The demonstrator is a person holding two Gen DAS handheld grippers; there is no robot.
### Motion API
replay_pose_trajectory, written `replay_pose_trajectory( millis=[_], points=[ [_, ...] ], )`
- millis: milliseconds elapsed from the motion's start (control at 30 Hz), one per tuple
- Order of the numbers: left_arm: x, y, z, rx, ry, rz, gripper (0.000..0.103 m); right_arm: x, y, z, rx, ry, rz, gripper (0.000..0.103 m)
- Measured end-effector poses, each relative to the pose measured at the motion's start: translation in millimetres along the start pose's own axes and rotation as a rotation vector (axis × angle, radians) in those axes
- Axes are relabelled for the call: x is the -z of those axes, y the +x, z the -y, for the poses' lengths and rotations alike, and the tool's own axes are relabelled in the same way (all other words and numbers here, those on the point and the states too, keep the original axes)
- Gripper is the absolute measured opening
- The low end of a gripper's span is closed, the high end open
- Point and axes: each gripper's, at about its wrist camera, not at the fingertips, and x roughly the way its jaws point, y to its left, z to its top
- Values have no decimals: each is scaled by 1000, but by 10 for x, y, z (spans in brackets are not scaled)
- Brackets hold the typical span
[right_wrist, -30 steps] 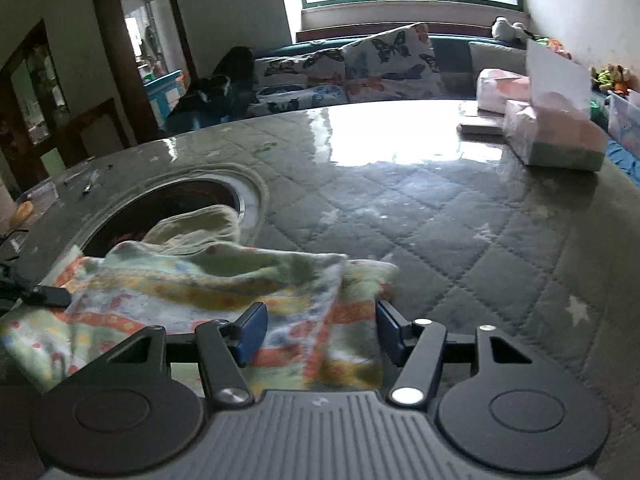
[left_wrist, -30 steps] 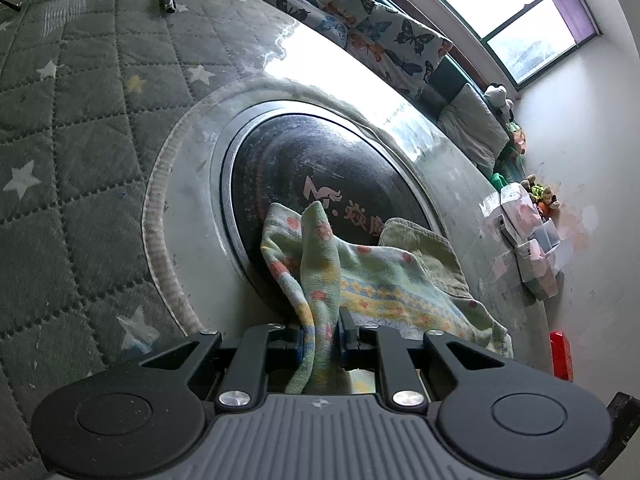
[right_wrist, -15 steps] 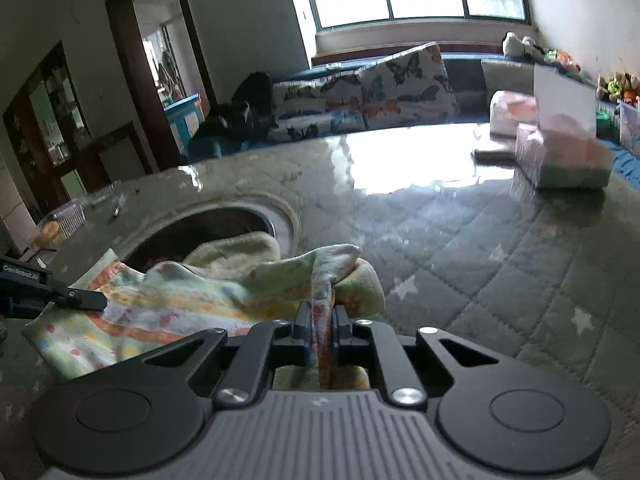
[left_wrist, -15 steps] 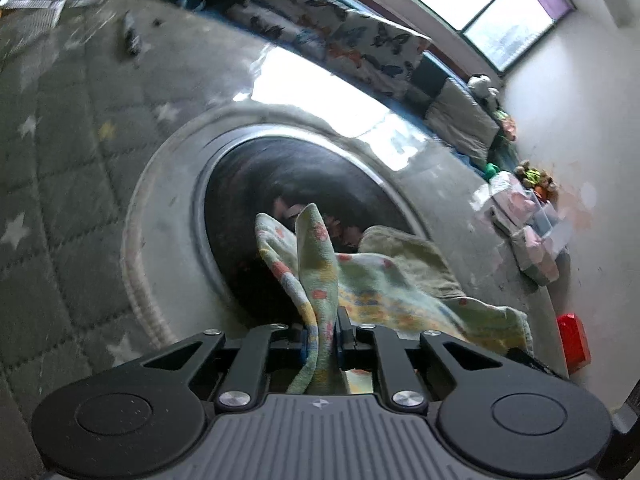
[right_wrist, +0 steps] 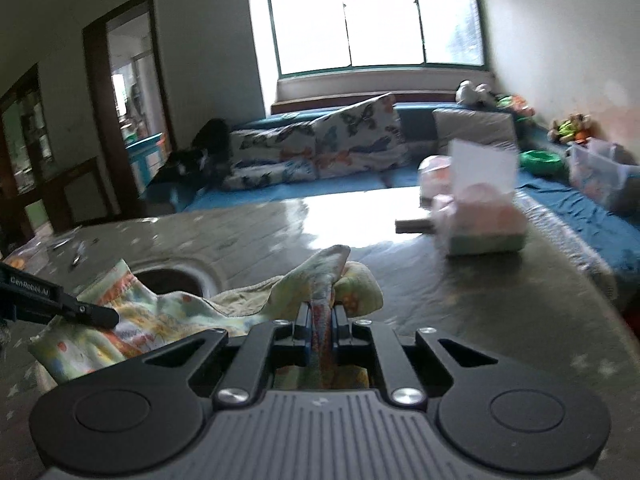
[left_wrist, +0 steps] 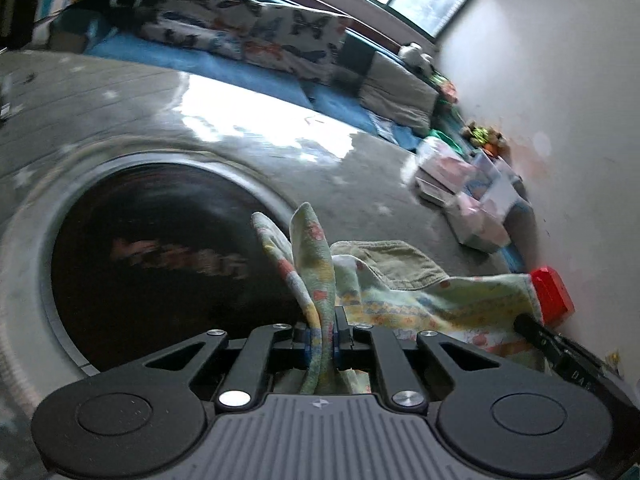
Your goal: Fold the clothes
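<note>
We observe the left gripper point(left_wrist: 321, 338) with its jaws clamped on a bunched edge of the pale green patterned cloth garment point(left_wrist: 420, 300), which rises in two folds between the blue pads. We observe the right gripper point(right_wrist: 321, 330) likewise closed tightly on another bunched edge of the same garment point(right_wrist: 160, 320). The garment hangs stretched between the two grippers, above the grey quilted star-print tabletop point(right_wrist: 460, 304) and beside the round dark recessed panel with a metal rim point(left_wrist: 160, 248) set into that tabletop. In the left wrist view, an olive-green fabric layer point(left_wrist: 392, 264) lies over the patterned cloth, and the right gripper's black finger tip enters at the lower right edge of the garment. In the right wrist view, the left gripper's black finger enters from the left and meets the cloth. On the far side of the tabletop we note a pink and green tissue pack point(right_wrist: 480, 224), blurred. Behind the tabletop stands a blue sofa point(right_wrist: 400, 176) carrying butterfly-print cushions point(right_wrist: 352, 136) beneath a bright window point(right_wrist: 376, 20). A small red object point(left_wrist: 552, 292) appears just beyond the garment's right end; we cannot identify it.
</note>
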Motion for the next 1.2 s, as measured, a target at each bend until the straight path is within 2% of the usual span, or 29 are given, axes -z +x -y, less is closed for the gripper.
replay_pose_trajectory(
  millis=[300,633,933,1200],
  points=[
    [-137,444,615,23,95,-37,10,-161,-76,453,93,24,40,8],
    [-252,811,1079,36,148,-55,10,-277,-98,881,174,44,60,8],
    [-213,1043,1263,35,175,-87,10,-204,-88,1153,216,63,44,8],
    [-139,1227,1312,24,182,-124,10,-21,33,1338,241,86,-19,8]
  ],
)
